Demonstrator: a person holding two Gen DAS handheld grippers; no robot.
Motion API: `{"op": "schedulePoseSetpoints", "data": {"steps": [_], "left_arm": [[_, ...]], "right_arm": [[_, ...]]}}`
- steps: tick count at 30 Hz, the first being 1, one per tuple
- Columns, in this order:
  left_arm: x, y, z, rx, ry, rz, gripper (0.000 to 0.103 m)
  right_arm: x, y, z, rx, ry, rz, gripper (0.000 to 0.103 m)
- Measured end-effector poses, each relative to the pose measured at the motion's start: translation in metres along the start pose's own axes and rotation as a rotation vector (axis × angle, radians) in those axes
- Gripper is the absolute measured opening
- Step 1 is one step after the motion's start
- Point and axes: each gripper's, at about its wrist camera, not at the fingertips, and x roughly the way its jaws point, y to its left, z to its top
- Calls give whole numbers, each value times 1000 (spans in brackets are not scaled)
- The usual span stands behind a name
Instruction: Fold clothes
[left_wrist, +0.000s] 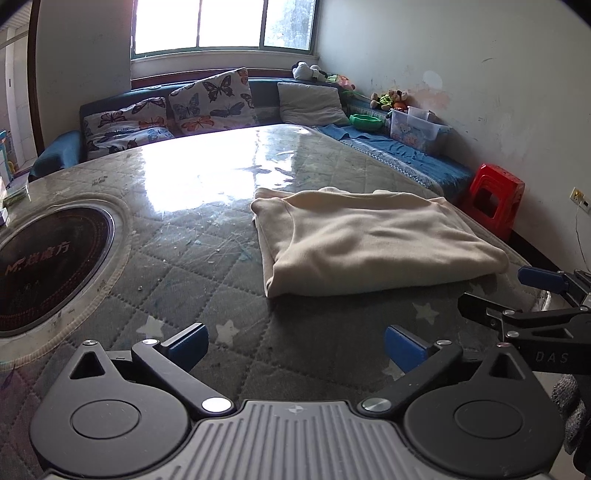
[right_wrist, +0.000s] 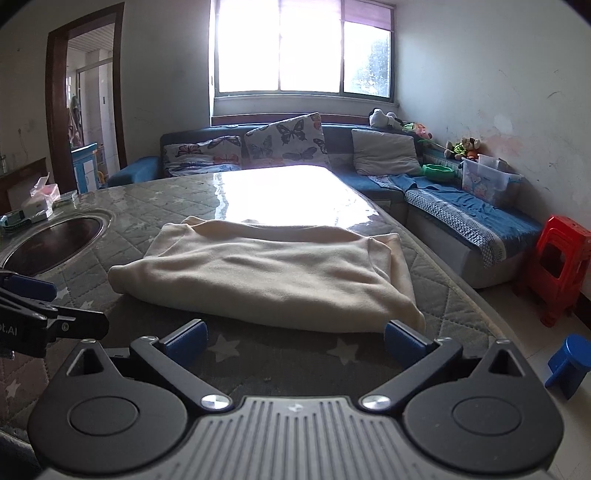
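A cream garment (left_wrist: 369, 240) lies folded into a flat rectangle on the quilted table cover; it also shows in the right wrist view (right_wrist: 266, 273). My left gripper (left_wrist: 295, 347) is open and empty, just short of the garment's near left corner. My right gripper (right_wrist: 295, 343) is open and empty, its right finger beside the garment's near right corner. The right gripper also shows at the right edge of the left wrist view (left_wrist: 517, 299), and the left gripper shows at the left edge of the right wrist view (right_wrist: 40, 302).
A round dark cooktop (left_wrist: 48, 262) is set into the table (left_wrist: 192, 280) at the left. Boxes and small items (right_wrist: 37, 203) sit at the far left. A blue sofa with cushions (right_wrist: 288, 147) runs behind. A red stool (right_wrist: 557, 266) and a blue stool (right_wrist: 569, 362) stand on the floor at the right.
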Motion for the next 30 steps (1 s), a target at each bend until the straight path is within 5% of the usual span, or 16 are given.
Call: {"op": "schedulePoseSetpoints", "data": {"steps": [30], "left_arm": [[-22,-9,-18,-14,-9,3,103]], "right_arm": [[-20,12,-8,-8,-5,-5,103]]}}
